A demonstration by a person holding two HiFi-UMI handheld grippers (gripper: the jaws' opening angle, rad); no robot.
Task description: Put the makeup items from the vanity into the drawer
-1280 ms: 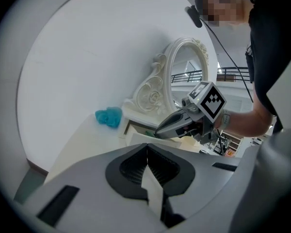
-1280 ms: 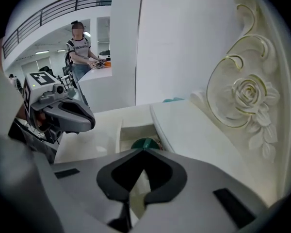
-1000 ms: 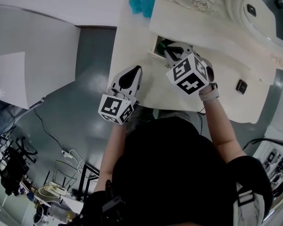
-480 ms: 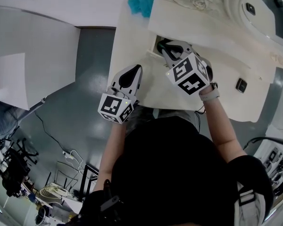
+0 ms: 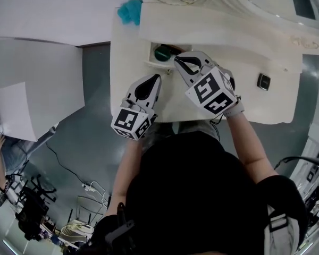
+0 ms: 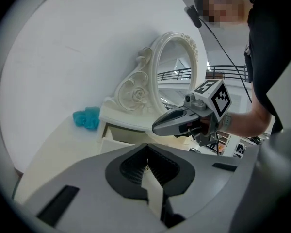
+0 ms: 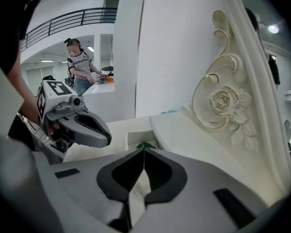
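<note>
— Two hand-held grippers to check. State of each?

— Left hand-held gripper (image 5: 156, 77): clenched, jaws meeting along their full length, nothing between them. It is over the counter (image 5: 126, 62), near and left of the drawer (image 5: 151, 57). Right hand-held gripper (image 5: 176, 61): also clenched and empty, with its tip at the near edge of the open drawer.

— Location of the makeup item?

— One green item (image 5: 162, 52) lies inside the open drawer, just beyond the right hand-held gripper's tip. The right gripper view shows only a sliver of it above the closed jaws. Its shape cannot be determined in either view.

— Other obstructions?

— Most of the drawer interior is covered by the vanity's raised top section and the right hand-held gripper. A small dark square item (image 5: 263, 81) sits on the counter to the right, well apart from the drawer and too small to identify. A teal object (image 5: 129, 10) rests at the far left corner of the counter; its kind is unclear. The mirror (image 6: 177, 76) is cut off at the top edge of the head view. The person's torso hides the near middle edge of the counter.
</note>
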